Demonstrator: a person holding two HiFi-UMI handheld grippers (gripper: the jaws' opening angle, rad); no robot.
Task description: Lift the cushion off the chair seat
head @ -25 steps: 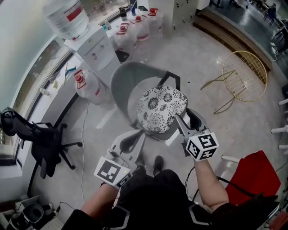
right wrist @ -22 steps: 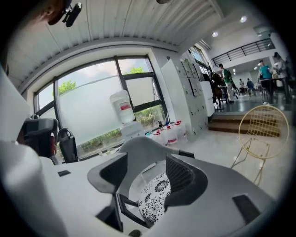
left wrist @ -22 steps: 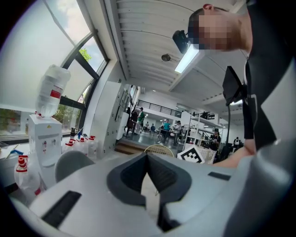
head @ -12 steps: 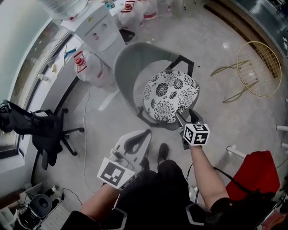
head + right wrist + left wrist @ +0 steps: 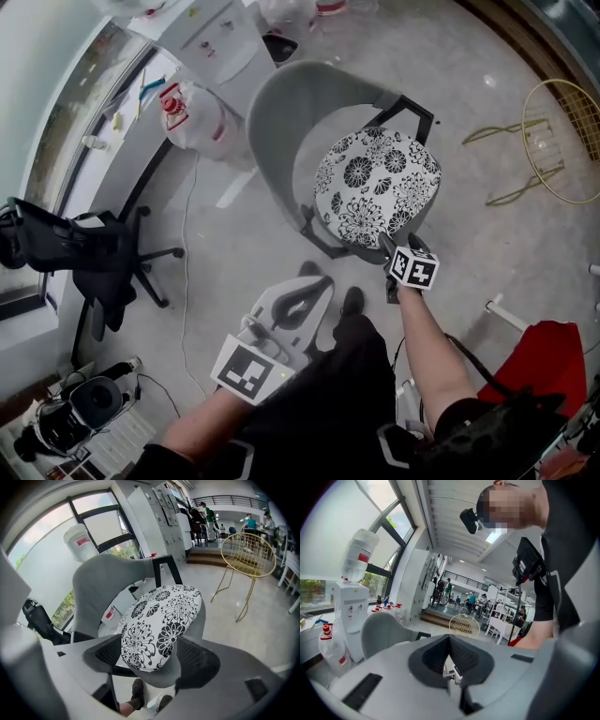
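The cushion [image 5: 377,186], white with black flowers, lies on the seat of the grey chair [image 5: 291,108] and covers most of it, its far side against the curved back. The right gripper [image 5: 387,246] points down at the cushion's near edge. Its jaws have just been opening and stand wide, one on each side of that edge. The right gripper view shows the cushion's corner and the seat rim under it between them, with the pads off the fabric.

The left gripper [image 5: 317,286] hangs lower and to the left, clear of the chair, over the floor [image 5: 234,244] beside the person's shoe [image 5: 352,302]. Its jaws are together at the tips with nothing between them.

Behind the chair a water dispenser [image 5: 220,42] stands by the window, with a red-capped bottle [image 5: 192,112] on the floor beside it. A black office chair [image 5: 89,267] sits well off to the left, a gold wire chair [image 5: 562,131] to the right, and something red [image 5: 539,361] shows near the person's right arm.
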